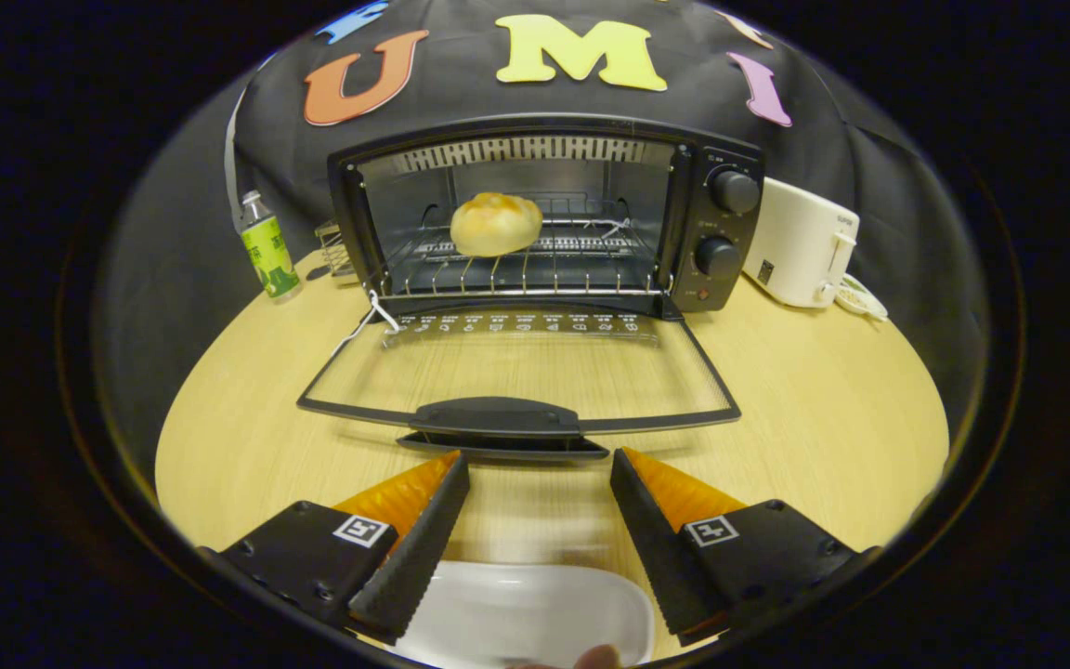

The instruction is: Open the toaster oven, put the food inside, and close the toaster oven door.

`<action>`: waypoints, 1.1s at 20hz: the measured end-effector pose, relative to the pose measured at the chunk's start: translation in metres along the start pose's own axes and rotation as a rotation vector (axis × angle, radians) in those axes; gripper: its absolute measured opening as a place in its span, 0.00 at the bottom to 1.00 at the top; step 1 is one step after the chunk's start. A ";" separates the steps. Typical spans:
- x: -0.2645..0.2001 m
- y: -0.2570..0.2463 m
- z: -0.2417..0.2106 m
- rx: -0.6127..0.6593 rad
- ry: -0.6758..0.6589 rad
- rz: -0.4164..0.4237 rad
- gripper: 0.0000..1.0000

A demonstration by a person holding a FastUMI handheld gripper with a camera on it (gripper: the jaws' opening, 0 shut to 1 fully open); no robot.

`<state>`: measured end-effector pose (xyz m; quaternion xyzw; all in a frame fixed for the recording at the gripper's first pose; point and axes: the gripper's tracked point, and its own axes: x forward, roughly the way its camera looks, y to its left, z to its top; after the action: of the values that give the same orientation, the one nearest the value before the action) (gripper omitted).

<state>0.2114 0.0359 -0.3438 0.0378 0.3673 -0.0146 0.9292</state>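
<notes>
The bread roll [496,224] lies on the wire rack [516,255] inside the toaster oven [544,218], toward the left part of the chamber. The oven's glass door [518,367] is fully open and lies flat down over the wooden table [823,409], with its dark handle [498,415] pointing to the gripper. The gripper [540,474] is just before this handle; its two fingers are spread apart and hold nothing. Under and between the fingers there is a white dish [526,613], empty. On the right side of the oven are two black knobs [735,191]. Just beside the oven to the right stands a white toaster [800,243], and to the left a plastic bottle [268,249] with a green label.
</notes>
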 end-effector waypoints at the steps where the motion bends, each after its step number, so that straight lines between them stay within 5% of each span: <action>1: 0.001 0.000 -0.003 0.001 0.017 -0.003 1.00; 6: -0.002 0.002 0.008 -0.058 -0.019 0.002 1.00; 10: -0.031 0.006 0.056 -0.112 -0.193 0.014 1.00; 22: -0.035 0.005 0.130 -0.006 -0.304 0.054 1.00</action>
<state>0.2745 0.0305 -0.2246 0.0425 0.2212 0.0060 0.9743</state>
